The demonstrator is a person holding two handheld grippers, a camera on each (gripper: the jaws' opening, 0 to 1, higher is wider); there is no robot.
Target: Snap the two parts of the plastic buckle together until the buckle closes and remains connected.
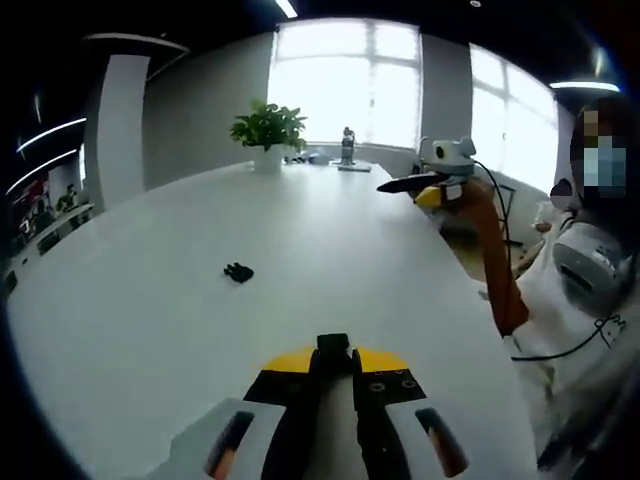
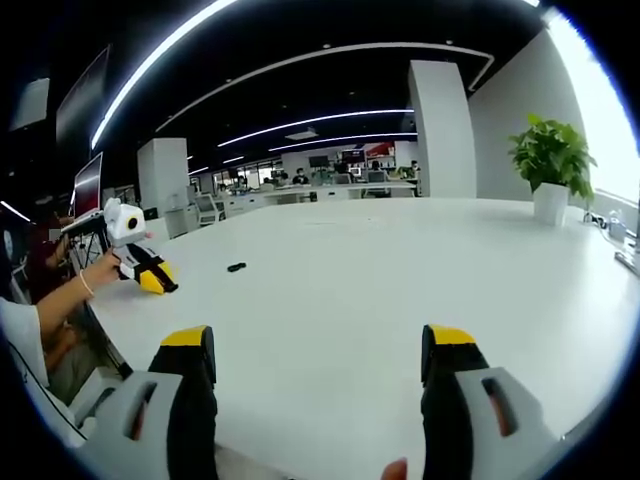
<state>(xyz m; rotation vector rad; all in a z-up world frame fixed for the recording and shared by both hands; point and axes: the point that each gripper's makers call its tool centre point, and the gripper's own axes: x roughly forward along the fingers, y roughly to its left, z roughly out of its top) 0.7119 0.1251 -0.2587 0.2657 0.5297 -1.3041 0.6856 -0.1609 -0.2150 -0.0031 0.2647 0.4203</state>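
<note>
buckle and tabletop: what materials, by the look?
Buckle: small, black, dull, no glint; looks like moulded plastic, though too small to be sure. Table: smooth white top with a soft sheen from the windows, no grain; probably laminate or painted board, the look leaves that open.

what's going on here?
A person holds a gripper in each hand over a white table. The left gripper has its jaws together with nothing visible between them; the right gripper is open and empty. A small black buckle piece lies untouched on the table. Nothing is joined yet.
</note>
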